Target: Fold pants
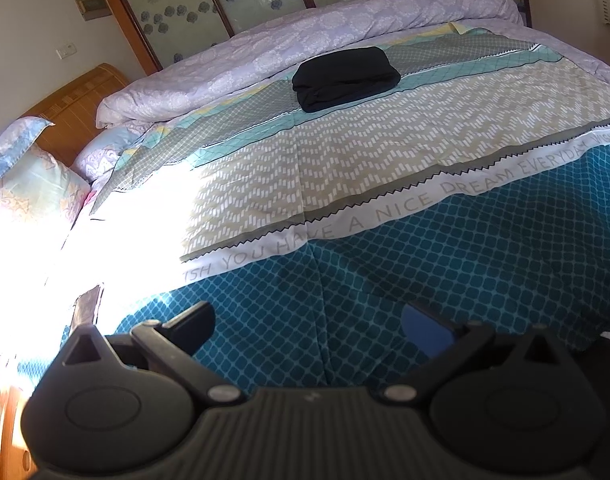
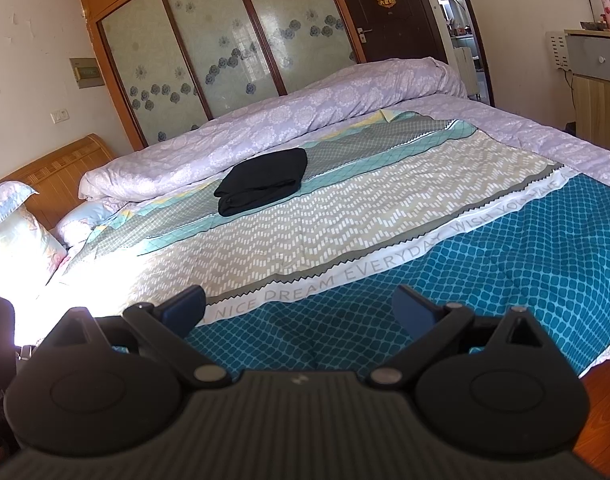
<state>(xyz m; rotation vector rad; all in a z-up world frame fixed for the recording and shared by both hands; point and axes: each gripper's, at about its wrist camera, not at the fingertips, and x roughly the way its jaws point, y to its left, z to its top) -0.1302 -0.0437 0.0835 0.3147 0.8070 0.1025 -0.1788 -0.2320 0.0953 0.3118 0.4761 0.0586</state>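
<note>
Black pants (image 1: pixel 345 78) (image 2: pixel 263 186) lie folded into a compact bundle on the far part of the patterned bedspread (image 1: pixel 385 152) (image 2: pixel 345 216), close to the rolled lilac duvet. My left gripper (image 1: pixel 309 322) stands open over the teal near edge of the bed, with nothing between its fingers. My right gripper (image 2: pixel 301 308) is likewise open and empty above the teal band. Both grippers are well short of the pants.
A rolled lilac duvet (image 1: pixel 305 40) (image 2: pixel 285 120) lies along the far side. Pillows (image 1: pixel 29 192) and a wooden headboard (image 2: pixel 53 164) sit at the left. Wardrobe doors (image 2: pixel 225 52) stand behind the bed, a cabinet (image 2: pixel 597 92) at the right. Bright sunlight washes out the left of the bed.
</note>
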